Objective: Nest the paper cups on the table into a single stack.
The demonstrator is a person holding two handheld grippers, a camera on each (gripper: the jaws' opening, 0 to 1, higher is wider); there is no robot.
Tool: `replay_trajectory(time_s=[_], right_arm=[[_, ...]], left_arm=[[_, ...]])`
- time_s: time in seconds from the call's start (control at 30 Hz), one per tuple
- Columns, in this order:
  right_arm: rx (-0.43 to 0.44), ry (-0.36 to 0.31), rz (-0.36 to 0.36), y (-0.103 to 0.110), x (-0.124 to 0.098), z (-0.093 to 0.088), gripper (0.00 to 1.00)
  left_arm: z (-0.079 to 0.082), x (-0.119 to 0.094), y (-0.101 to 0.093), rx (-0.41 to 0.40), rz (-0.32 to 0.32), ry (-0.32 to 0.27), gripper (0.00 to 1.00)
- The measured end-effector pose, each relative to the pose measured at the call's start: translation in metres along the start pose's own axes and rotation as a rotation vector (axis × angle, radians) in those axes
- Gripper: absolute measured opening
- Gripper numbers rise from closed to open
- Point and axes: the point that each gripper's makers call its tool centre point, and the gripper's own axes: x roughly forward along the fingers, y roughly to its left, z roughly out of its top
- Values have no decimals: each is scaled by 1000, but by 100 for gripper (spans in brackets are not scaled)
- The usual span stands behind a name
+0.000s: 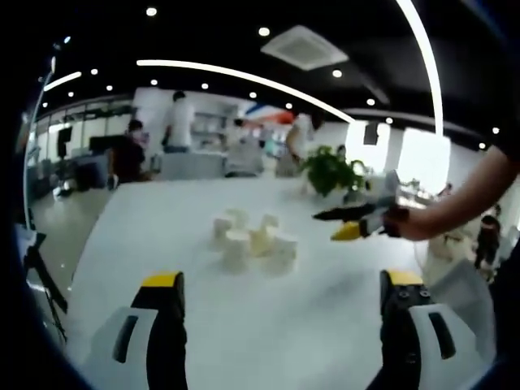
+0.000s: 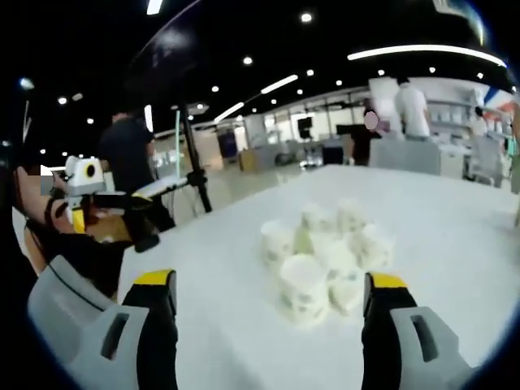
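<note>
Right gripper view: pale paper cups (image 2: 325,252) clustered, smooth white table (image 2: 455,219); both grippers wide, unladen.

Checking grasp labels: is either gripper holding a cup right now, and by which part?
Nothing is held. The left gripper and right gripper both stand open with bare jaws, short of the paper cups clustered upside down on the white table.

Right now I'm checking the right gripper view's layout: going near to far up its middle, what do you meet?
The right gripper with jaws apart → cluster of paper cups → bare white table → people standing at a counter.
</note>
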Motion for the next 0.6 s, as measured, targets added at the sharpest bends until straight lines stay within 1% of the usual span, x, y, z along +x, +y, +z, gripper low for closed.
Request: replay_trajectory(time_s=[0.23,0.47,0.6], right_arm=[[-10,18,20,-7,11,1,91],[-30,45,40,-12,23,2,85],[-39,52,44,-13,28,1,83]], left_arm=[[-4,0,2,-14,13,6,98],[-6,0,5,-22,22,14,98],[-4,2,6,-22,25,13,98]])
